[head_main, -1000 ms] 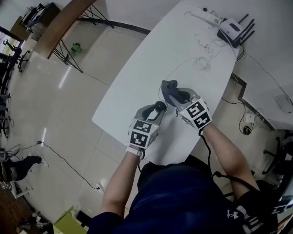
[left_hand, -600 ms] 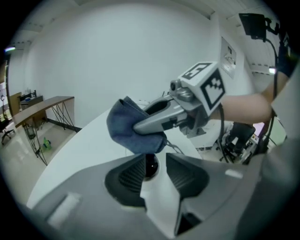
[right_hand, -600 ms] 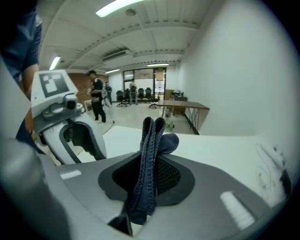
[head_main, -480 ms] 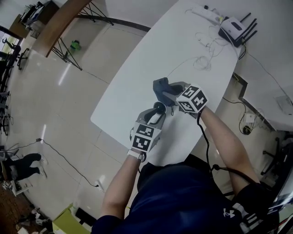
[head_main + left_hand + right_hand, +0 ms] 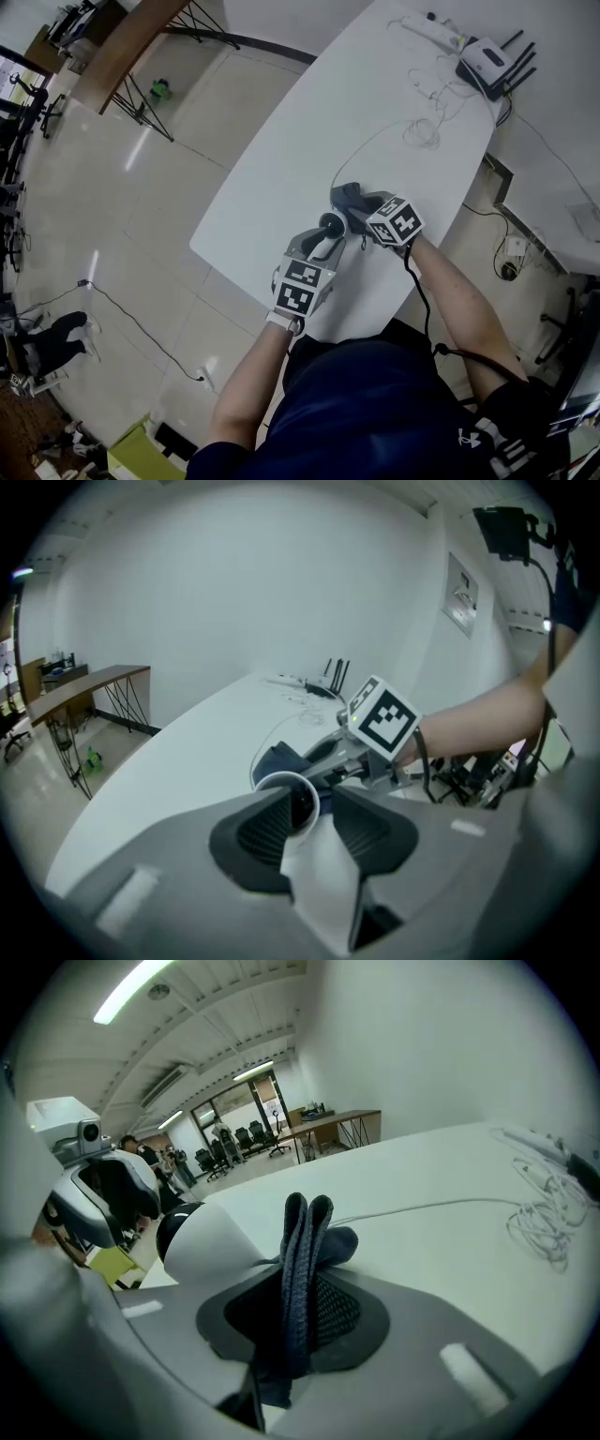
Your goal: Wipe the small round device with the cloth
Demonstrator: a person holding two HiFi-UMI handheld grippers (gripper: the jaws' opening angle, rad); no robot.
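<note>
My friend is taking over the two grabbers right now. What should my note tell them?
Left gripper: shut on the small round device, held over the white table near its front edge.
Right gripper: shut on the folded dark cloth, with the free end sticking out past the jaws.
Cloth and device are close side by side. The pictures do not show whether they touch.
Done: both things are picked up and held next to each other.
Left: rub the cloth over the device, probably all round, with the left grip steady.
</note>
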